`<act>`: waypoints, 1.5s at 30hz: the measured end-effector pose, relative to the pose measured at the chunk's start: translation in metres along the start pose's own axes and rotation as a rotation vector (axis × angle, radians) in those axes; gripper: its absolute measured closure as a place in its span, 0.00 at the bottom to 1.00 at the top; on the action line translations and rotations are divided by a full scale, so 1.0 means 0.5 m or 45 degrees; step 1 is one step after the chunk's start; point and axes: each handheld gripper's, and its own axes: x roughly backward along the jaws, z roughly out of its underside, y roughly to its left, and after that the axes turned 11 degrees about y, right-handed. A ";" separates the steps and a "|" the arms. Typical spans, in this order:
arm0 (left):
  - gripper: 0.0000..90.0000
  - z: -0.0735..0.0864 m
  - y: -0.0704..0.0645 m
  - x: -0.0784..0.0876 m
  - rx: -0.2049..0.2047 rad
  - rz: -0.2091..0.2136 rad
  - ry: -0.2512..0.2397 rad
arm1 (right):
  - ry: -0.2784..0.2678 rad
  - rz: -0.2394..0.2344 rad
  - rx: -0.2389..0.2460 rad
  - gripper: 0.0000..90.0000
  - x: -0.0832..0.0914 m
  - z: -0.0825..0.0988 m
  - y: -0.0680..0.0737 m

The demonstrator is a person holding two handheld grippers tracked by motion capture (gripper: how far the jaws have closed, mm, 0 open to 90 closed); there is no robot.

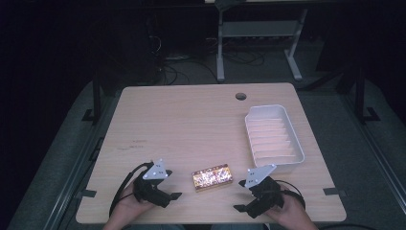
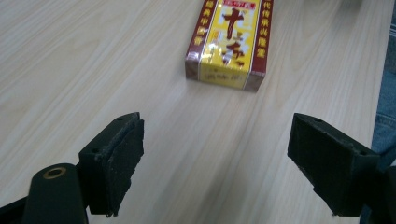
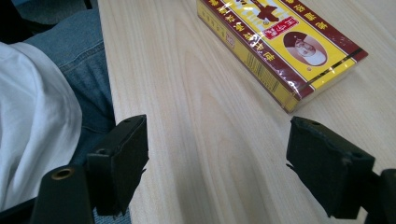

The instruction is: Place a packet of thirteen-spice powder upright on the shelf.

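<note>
- The yellow and maroon box (image 1: 212,177) lies flat on the table (image 1: 191,124), near its front edge, between the two grippers and apart from both. Printed characters cover its glossy top face.
- The left gripper (image 1: 168,196) rests at the front left of the table, jaws spread wide with nothing between them. In the left gripper view the box (image 2: 229,42) lies ahead of the jaws, on bare wood.
- The right gripper (image 1: 244,209) rests at the front right, jaws likewise spread and empty. In the right gripper view the box (image 3: 280,46) lies ahead and to the right.
- A white ribbed tray (image 1: 274,135) stands at the right side of the table, well apart from the box.
- The table surface is pale wood grain with a round cable hole (image 1: 241,96) near the far edge.
- The room beyond is dark. A grey floor, loose cables (image 1: 177,67) and a white desk frame (image 1: 258,43) are visible behind the table.
</note>
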 end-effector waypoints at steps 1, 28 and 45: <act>0.20 -0.007 -0.001 -0.003 -0.012 0.005 0.006 | -0.001 0.000 0.000 0.22 0.001 0.000 0.000; 0.21 -0.109 -0.001 -0.100 -0.126 0.078 0.115 | -0.022 -0.005 -0.002 0.23 0.007 -0.001 0.002; 0.33 -0.123 0.000 -0.127 -0.175 0.072 0.183 | -0.026 0.003 -0.028 0.23 0.009 -0.006 0.000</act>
